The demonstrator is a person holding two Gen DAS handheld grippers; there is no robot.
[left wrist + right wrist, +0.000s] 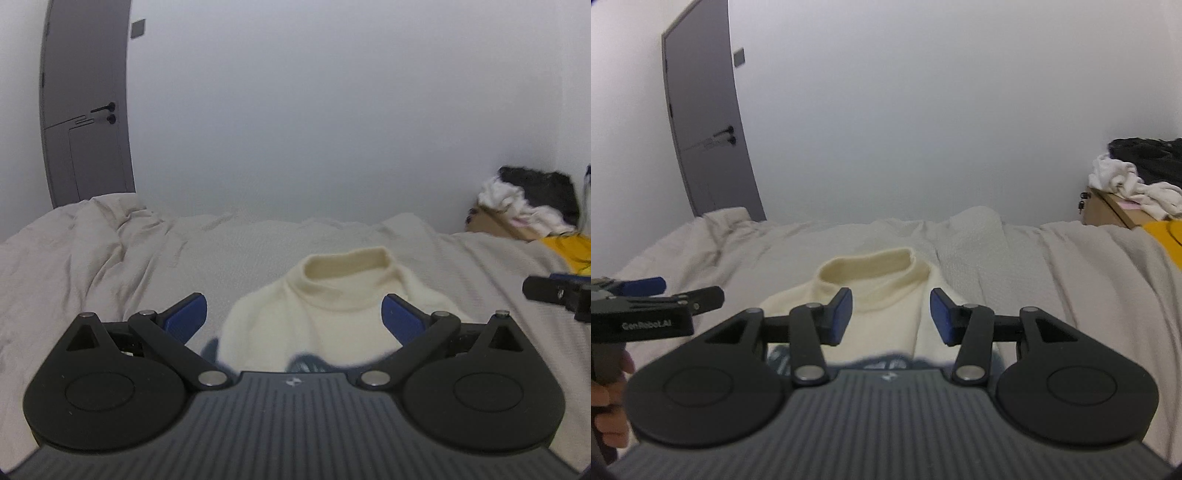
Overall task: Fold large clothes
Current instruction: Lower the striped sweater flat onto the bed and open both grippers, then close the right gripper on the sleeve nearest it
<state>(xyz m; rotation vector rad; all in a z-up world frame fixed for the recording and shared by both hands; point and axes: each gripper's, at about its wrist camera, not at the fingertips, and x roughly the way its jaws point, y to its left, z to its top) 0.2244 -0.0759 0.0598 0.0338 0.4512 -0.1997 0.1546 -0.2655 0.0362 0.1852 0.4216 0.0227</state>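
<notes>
A cream turtleneck sweater lies on the beige bed cover, collar pointing toward the far wall. A dark blue patterned patch shows at its near edge, partly hidden by the gripper bodies. My left gripper hovers above the sweater, wide open with nothing between its blue pads. My right gripper is open as well, narrower, and empty over the sweater's chest. Each gripper appears in the other's view: the right gripper at the right edge, the left gripper at the left, held by a hand.
A grey door stands at the back left in a plain white wall. At the back right, a cardboard box holds a heap of white and black clothes. A yellow garment lies beside it on the bed.
</notes>
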